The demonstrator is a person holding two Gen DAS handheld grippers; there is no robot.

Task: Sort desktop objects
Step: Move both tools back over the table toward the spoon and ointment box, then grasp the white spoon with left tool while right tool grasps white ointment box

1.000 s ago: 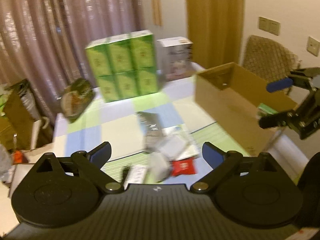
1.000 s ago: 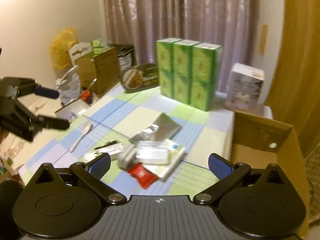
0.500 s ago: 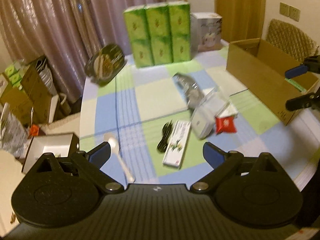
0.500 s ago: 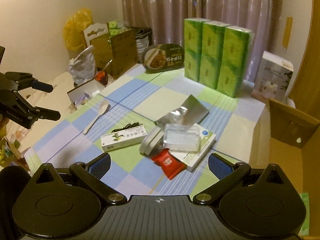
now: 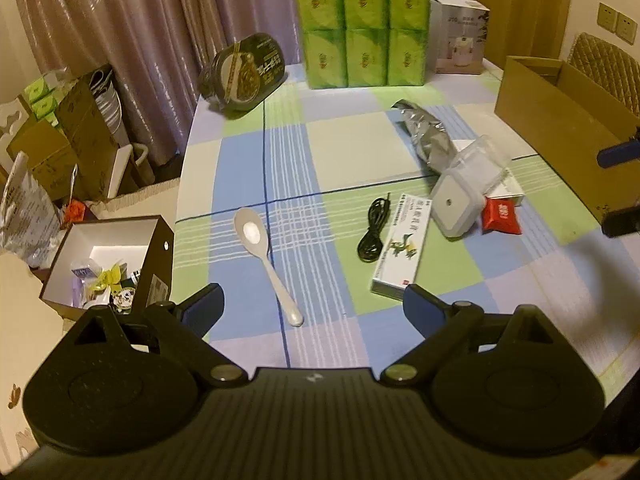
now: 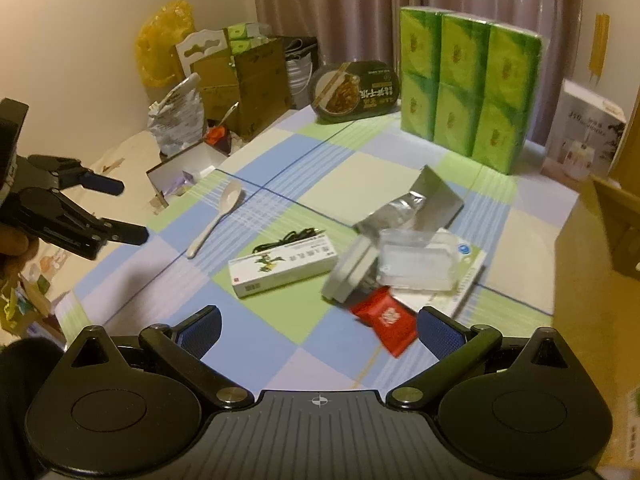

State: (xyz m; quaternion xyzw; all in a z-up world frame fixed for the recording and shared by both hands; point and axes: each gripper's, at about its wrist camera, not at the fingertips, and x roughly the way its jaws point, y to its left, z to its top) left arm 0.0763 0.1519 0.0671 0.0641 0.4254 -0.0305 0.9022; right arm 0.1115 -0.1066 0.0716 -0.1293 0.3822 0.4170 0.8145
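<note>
I am lowering both tongs, left (image 5: 312, 306) and right (image 6: 318, 330), released and empty, nearer the counter (image 5: 352, 144); the white spoon (image 5: 264, 260) is lying flat.

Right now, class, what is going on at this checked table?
A person holds two grippers over the checked tablecloth. The left gripper and right gripper are both open and empty. The white plastic spoon, coiled black cable, long white carton and red sachet lie untouched. Sorting has not visibly begun.
</note>
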